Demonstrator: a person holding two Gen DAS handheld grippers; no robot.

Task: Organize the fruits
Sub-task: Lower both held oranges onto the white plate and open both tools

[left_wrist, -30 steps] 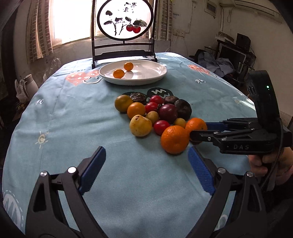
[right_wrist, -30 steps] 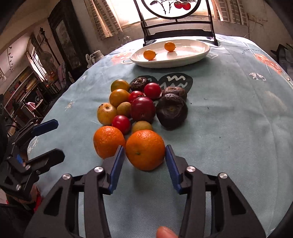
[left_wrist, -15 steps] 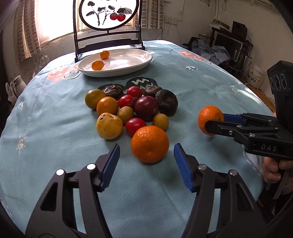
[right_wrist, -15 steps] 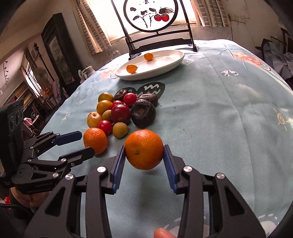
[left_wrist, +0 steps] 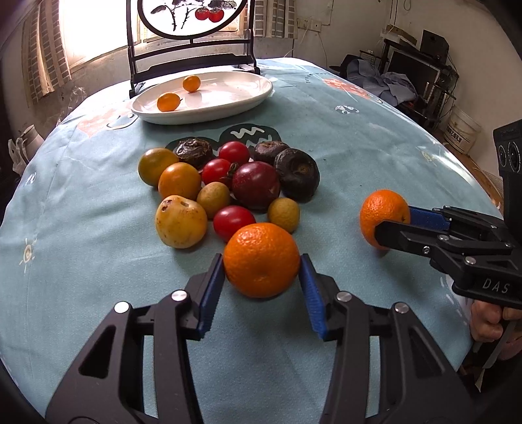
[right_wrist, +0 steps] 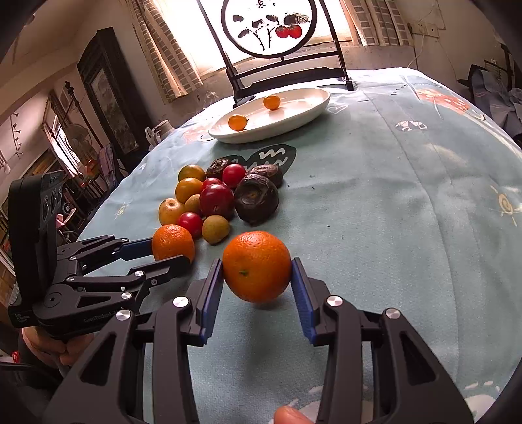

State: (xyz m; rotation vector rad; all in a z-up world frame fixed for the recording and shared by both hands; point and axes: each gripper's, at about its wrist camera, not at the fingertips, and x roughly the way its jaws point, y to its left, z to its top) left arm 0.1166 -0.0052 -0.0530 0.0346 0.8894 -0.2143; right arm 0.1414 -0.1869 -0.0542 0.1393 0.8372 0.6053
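My left gripper point(left_wrist: 261, 261) is closing its jaws around a large orange point(left_wrist: 261, 259) at the near edge of the fruit pile point(left_wrist: 228, 182). Both blue pads touch the orange's sides, and it sits on the cloth. My right gripper point(right_wrist: 257, 265) is shut on a second orange point(right_wrist: 256, 265), held just above the cloth to the right of the pile. That right gripper point(left_wrist: 393, 221) and its orange point(left_wrist: 383, 212) also show in the left wrist view. A white plate point(left_wrist: 228, 107) at the far side carries two small orange fruits point(left_wrist: 168, 101).
The pile holds red tomatoes, dark wrinkled fruits, a yellow pear point(left_wrist: 181, 221) and small brownish fruits on a blue tablecloth point(left_wrist: 359, 156). A dark wooden stand with a round painted panel point(left_wrist: 192, 13) rises behind the plate. A person's hands grip both handles.
My left gripper came forward and its jaws narrowed from wide apart to touching the orange. My right gripper lifted its orange off the cloth and away from the pile.
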